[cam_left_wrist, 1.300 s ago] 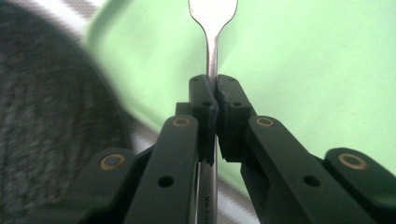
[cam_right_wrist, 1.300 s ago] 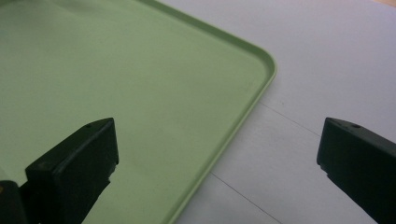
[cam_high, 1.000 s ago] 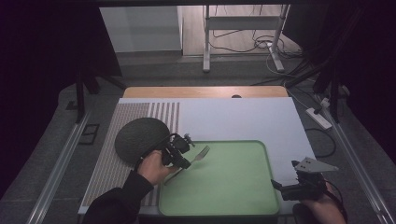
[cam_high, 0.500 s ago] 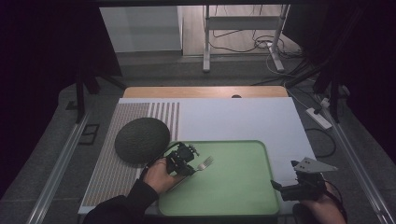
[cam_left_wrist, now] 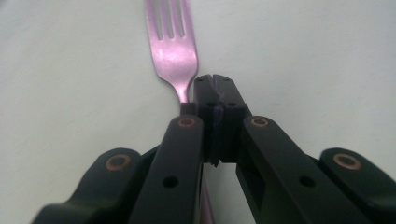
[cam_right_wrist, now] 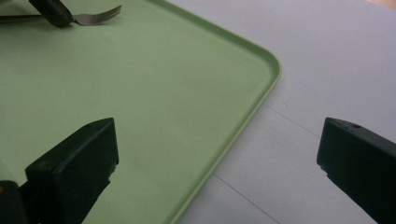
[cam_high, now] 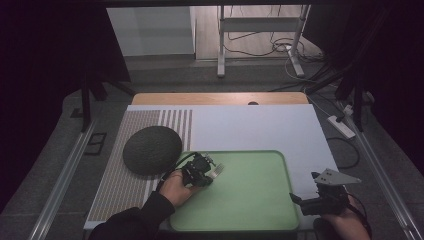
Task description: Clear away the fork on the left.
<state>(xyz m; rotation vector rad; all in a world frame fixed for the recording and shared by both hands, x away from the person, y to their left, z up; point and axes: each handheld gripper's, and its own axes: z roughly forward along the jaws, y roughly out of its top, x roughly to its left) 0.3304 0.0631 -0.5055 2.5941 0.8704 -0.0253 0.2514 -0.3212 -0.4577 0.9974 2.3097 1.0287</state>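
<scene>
One fork (cam_high: 218, 170) lowered onto tray (cam_high: 260, 200).

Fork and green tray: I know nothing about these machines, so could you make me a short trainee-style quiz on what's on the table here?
1. The fork has its tines over: A the green tray, B the striped mat, C the bare wood.
2. True or false: the dark round mat lies on the green tray.
3. Which gripper's fingers stand wide apart?
Key: 1 A. 2 False, it lies beside the tray. 3 The right gripper.
</scene>
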